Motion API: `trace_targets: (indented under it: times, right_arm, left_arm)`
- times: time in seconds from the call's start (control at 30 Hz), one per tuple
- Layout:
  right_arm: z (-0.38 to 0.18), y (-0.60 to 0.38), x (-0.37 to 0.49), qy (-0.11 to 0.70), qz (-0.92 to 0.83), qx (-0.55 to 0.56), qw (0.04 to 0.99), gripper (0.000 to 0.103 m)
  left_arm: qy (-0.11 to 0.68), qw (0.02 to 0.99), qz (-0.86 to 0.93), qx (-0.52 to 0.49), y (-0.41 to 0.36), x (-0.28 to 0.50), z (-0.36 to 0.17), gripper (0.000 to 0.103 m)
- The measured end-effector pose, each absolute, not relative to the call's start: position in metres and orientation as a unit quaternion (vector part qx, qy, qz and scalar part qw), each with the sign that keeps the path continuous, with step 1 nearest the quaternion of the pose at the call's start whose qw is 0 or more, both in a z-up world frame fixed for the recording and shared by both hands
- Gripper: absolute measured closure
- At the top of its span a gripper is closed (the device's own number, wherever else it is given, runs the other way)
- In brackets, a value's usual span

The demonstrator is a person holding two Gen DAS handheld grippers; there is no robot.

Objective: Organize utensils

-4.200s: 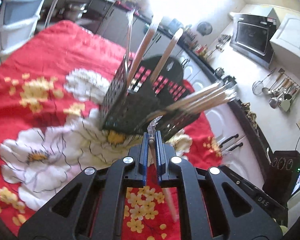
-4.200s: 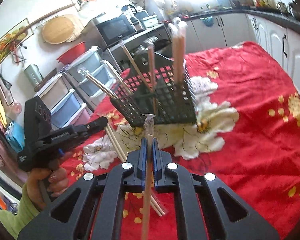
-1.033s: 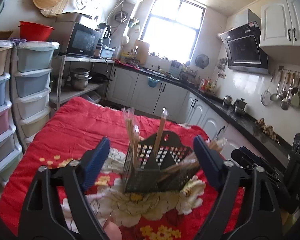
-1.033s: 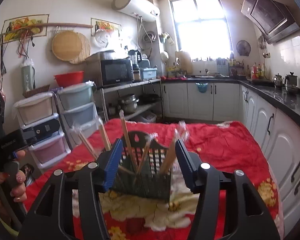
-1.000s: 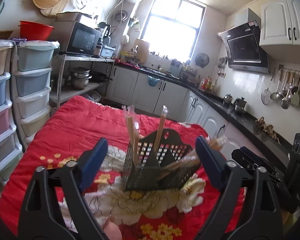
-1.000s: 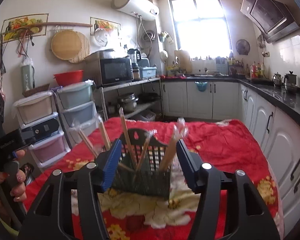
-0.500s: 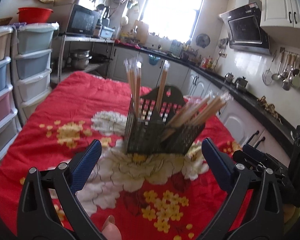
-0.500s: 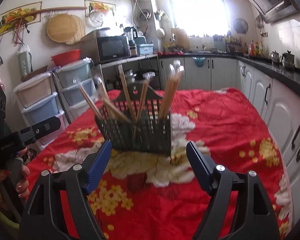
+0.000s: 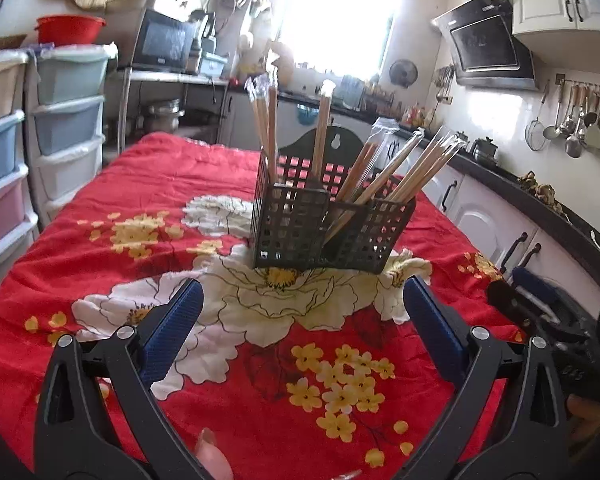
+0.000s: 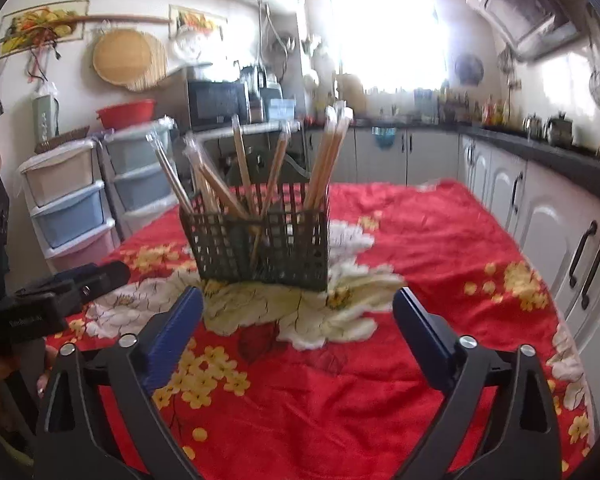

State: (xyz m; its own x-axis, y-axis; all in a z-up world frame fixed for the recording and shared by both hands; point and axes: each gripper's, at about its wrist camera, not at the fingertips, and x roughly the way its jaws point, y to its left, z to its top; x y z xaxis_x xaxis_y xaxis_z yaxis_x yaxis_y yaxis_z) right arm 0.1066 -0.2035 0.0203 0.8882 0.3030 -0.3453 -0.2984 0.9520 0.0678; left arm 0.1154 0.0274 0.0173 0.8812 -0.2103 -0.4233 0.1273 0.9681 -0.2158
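A black mesh utensil basket [image 9: 328, 232] [image 10: 260, 244] stands upright on the red flowered tablecloth [image 9: 100, 280]. Several plastic-wrapped wooden chopsticks [image 9: 380, 176] [image 10: 328, 160] lean in its compartments. My left gripper [image 9: 302, 292] hovers low over the cloth in front of the basket, open wide and empty. My right gripper [image 10: 298, 300] faces the basket from the other side. Its jaws are opening and nothing is between them. Each gripper shows at the edge of the other's view: the right one [image 9: 540, 312] and the left one [image 10: 60, 292].
Stacked plastic drawers [image 9: 4, 152] [image 10: 72, 200] stand to the left of the table. White cabinets with a dark counter [image 9: 500, 216] [image 10: 560, 220] run along the right. A fingertip [image 9: 212, 452] shows at the bottom edge of the left wrist view.
Both grippers, earlier shut on wrapped chopsticks, now hold nothing. Over the last second both sank toward the cloth, and the right jaws spread much wider.
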Motion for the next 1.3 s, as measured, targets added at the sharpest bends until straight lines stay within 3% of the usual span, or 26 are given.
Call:
trace_targets:
  times: [0.5, 1.3]
  right_arm:
    - [0.016, -0.216, 0.085, 0.092, 0.134, 0.027, 0.986, 0.006]
    - [0.013, -0.214, 0.082, 0.084, 0.132, 0.026, 0.987, 0.006]
  left_arm:
    - [0.153, 0.984, -0.065, -0.065, 0.017, 0.097, 0.019, 0.011]
    - [0.129, 0.988, -0.064, -0.064, 0.016, 0.09, 0.016, 0.011]
